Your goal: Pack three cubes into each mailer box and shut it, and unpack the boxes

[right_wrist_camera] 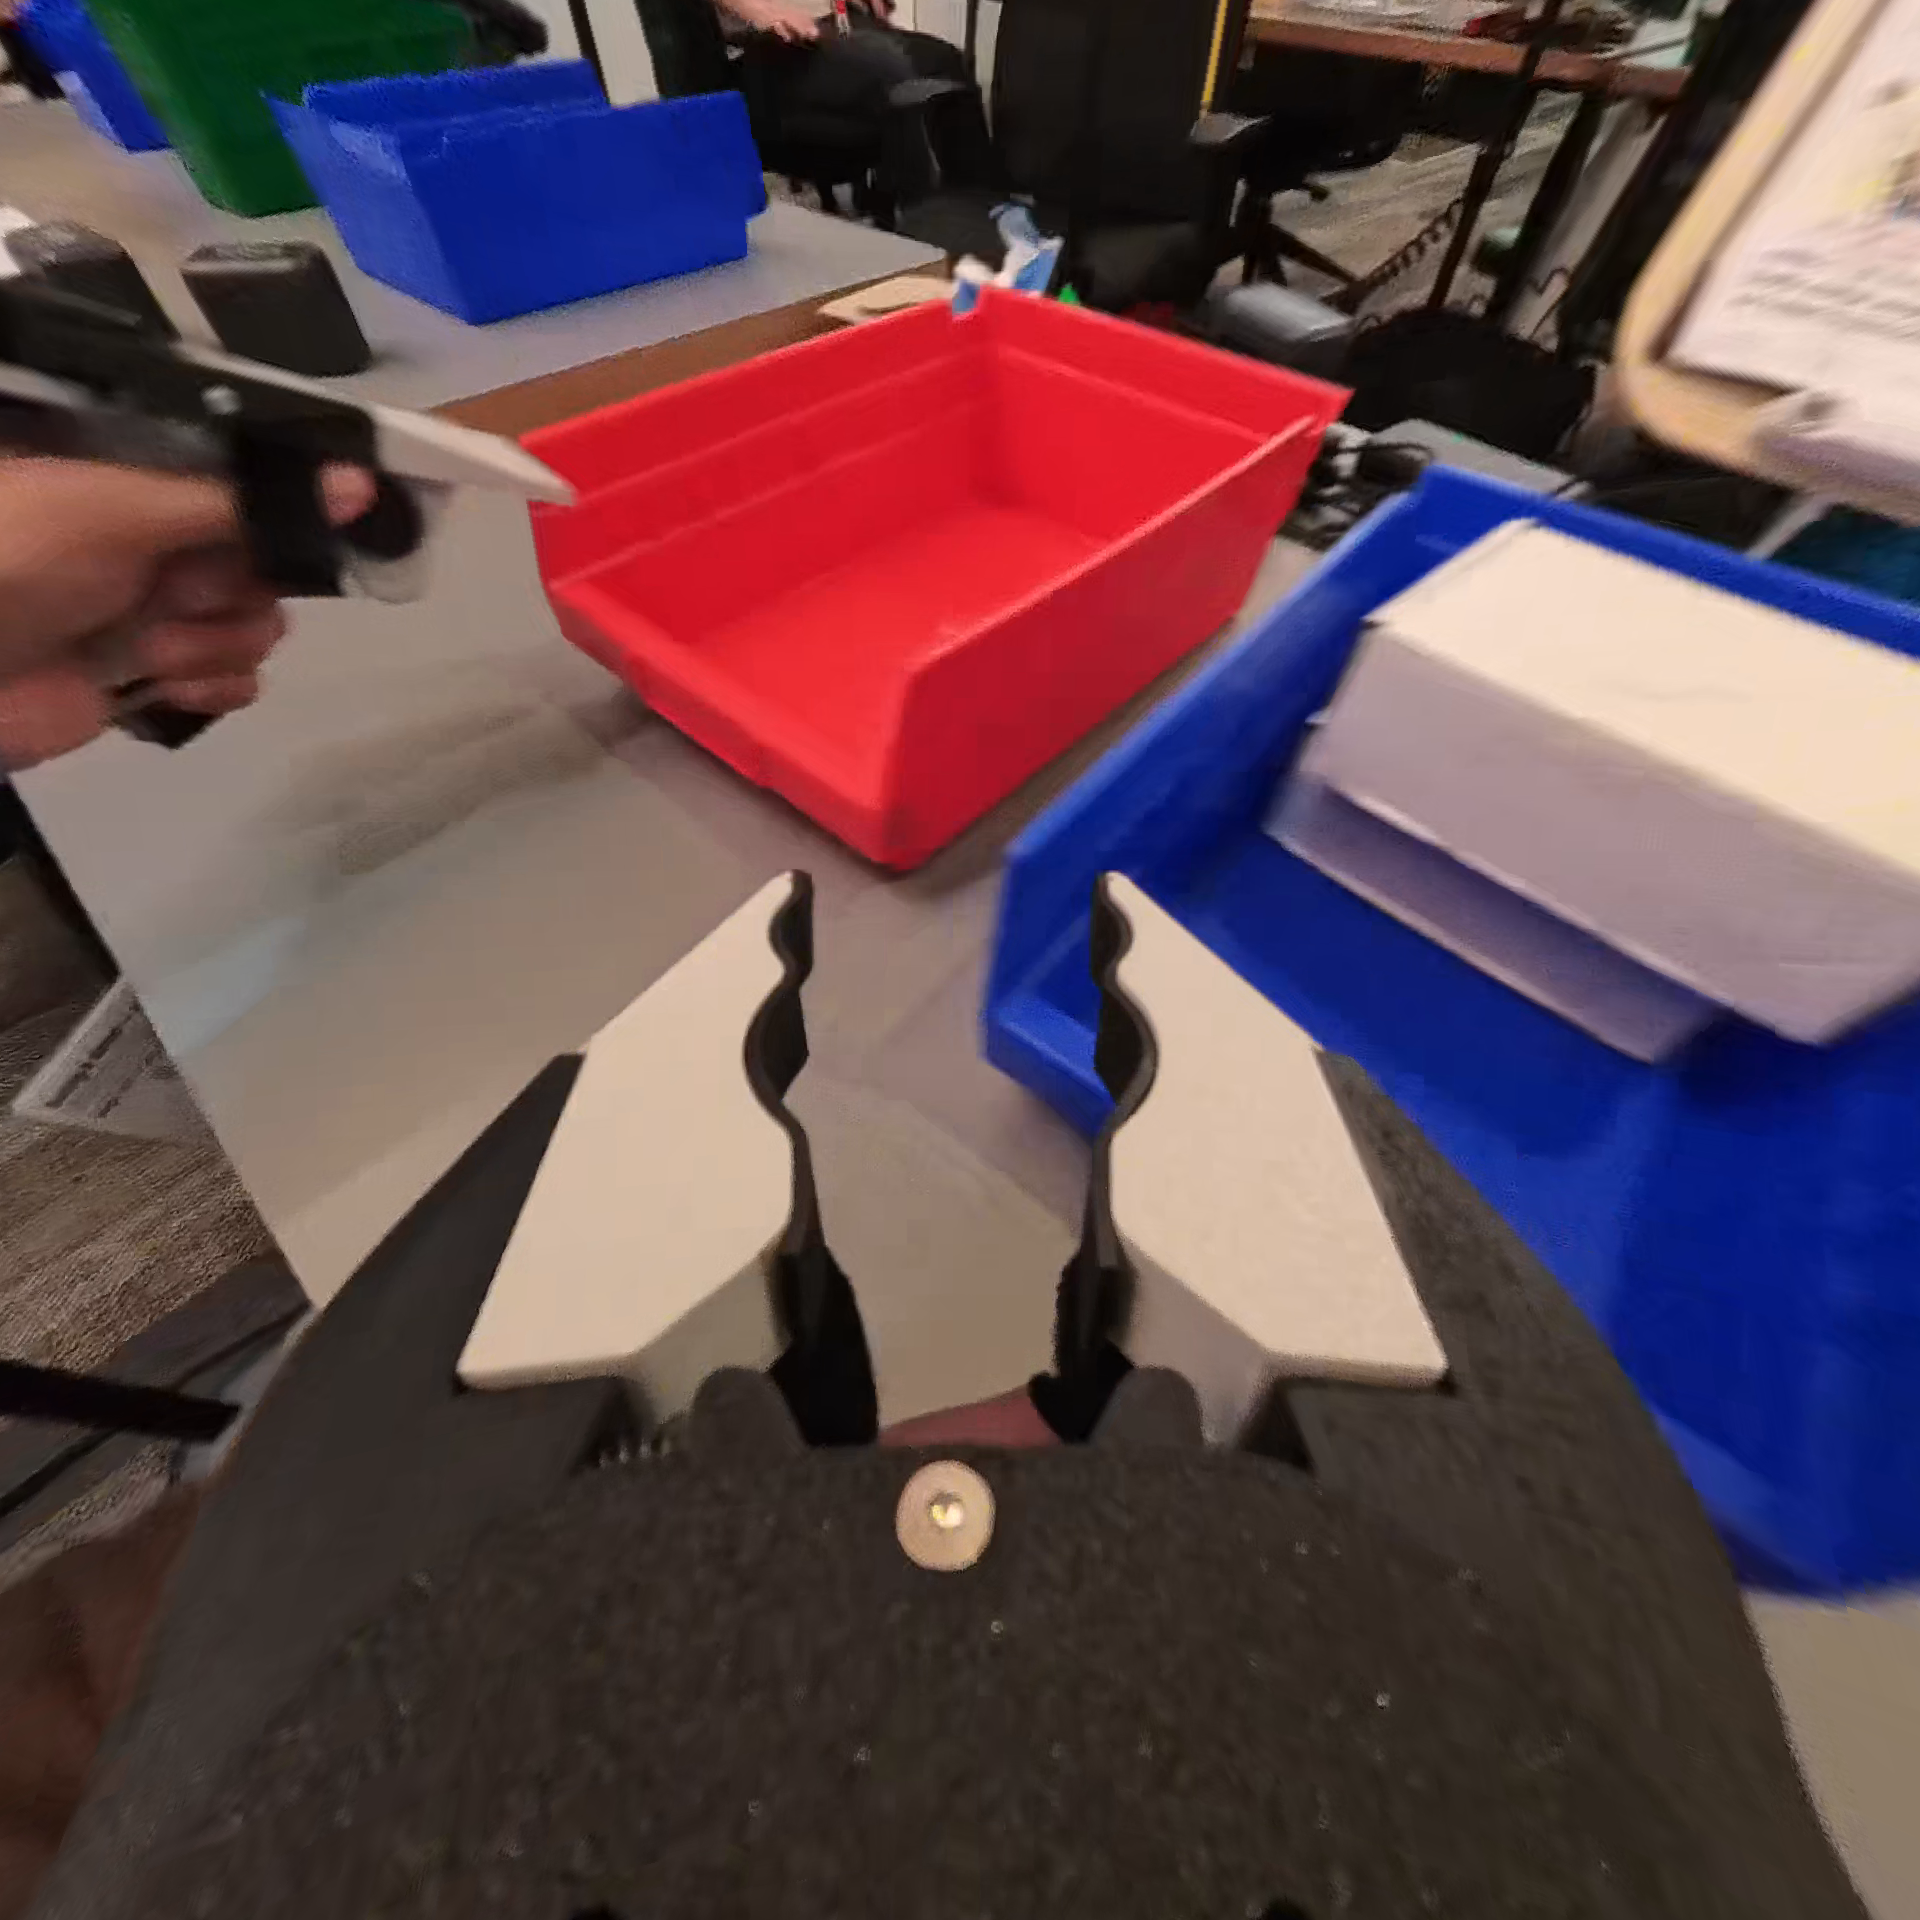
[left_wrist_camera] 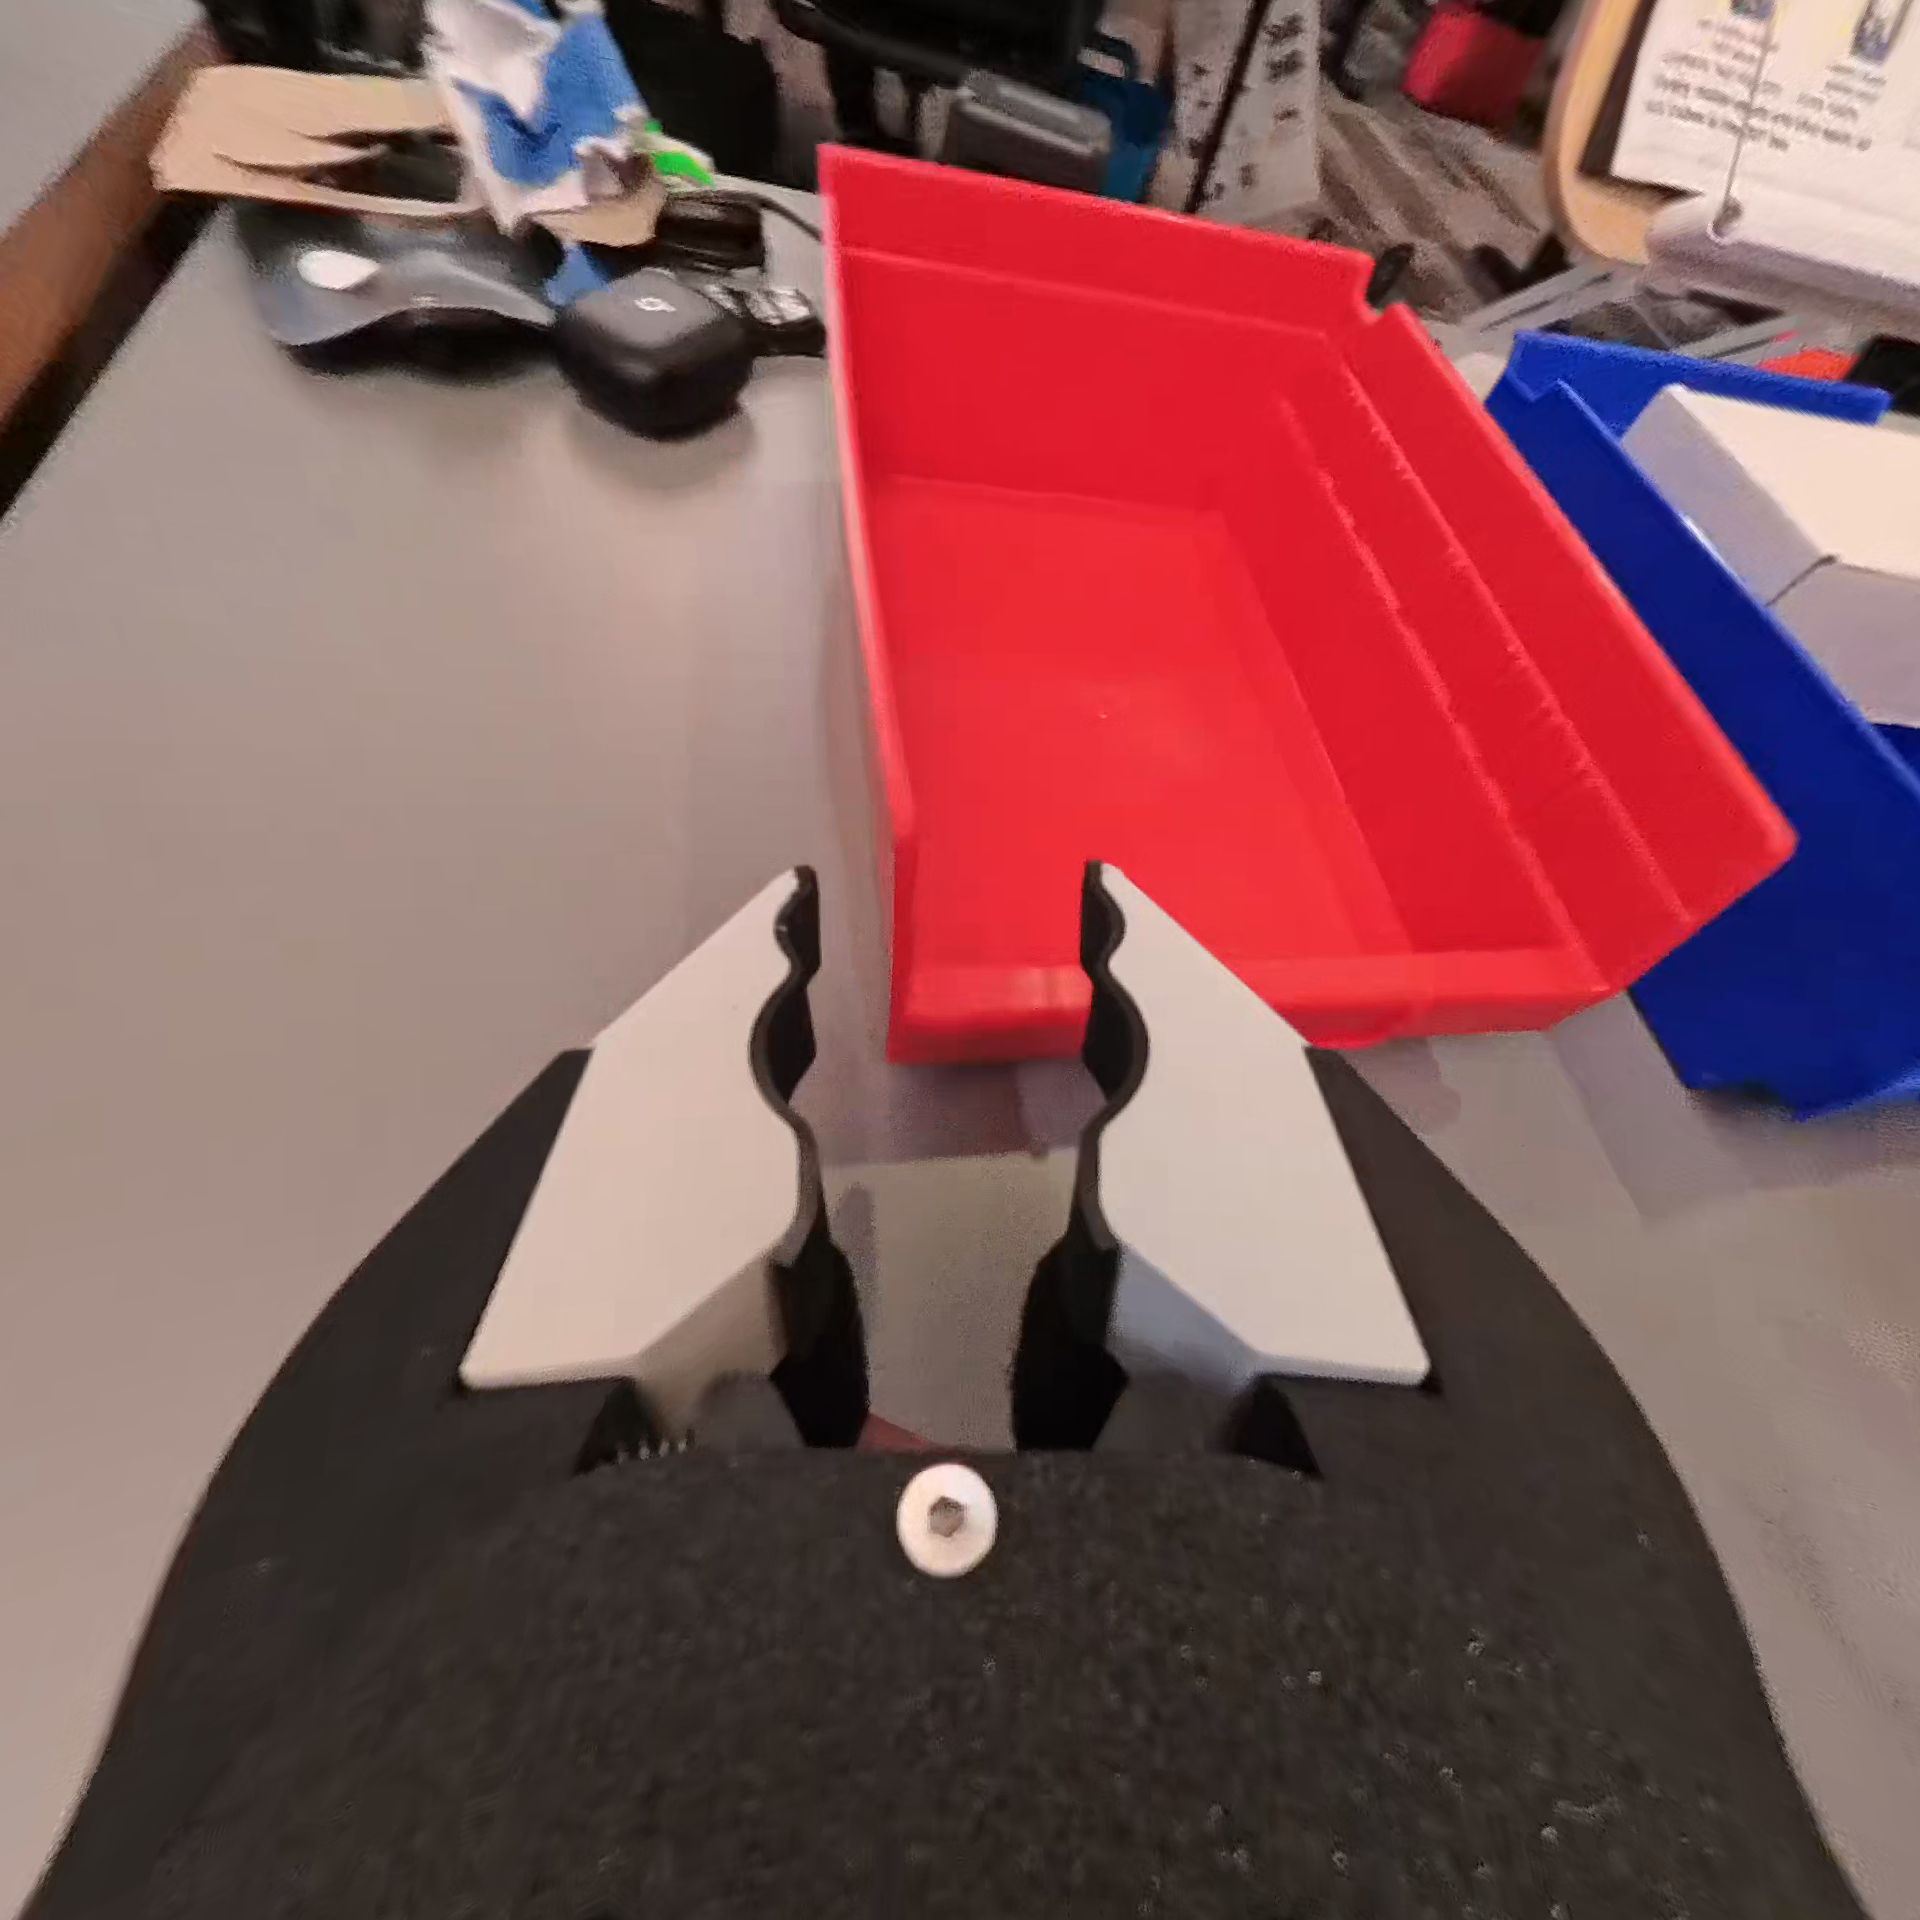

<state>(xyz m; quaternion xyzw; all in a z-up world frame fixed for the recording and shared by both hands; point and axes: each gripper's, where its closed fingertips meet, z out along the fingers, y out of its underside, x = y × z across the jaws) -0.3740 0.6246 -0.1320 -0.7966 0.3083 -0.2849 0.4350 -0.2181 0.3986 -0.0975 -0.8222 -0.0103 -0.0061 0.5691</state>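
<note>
An empty red bin (left_wrist_camera: 1143,665) sits on the grey table; it also shows in the right wrist view (right_wrist_camera: 935,582). To its right a blue bin (right_wrist_camera: 1299,790) holds white mailer boxes (right_wrist_camera: 1621,748), stacked and shut; they also show in the left wrist view (left_wrist_camera: 1787,499). My left gripper (left_wrist_camera: 948,883) is open and empty, just before the red bin's near wall. It also shows far left in the right wrist view (right_wrist_camera: 520,473), held by a hand. My right gripper (right_wrist_camera: 954,894) is open and empty, by the blue bin's near left corner. No cubes are in view.
Clutter lies at the table's far left: cardboard (left_wrist_camera: 291,135), crumpled paper and black devices (left_wrist_camera: 644,343). Another blue bin (right_wrist_camera: 520,187) and a green bin (right_wrist_camera: 239,73) stand on a farther table. A framed board (right_wrist_camera: 1787,239) stands at the right. Office chairs stand behind. Tip to tip, the grippers are about 30 centimetres apart.
</note>
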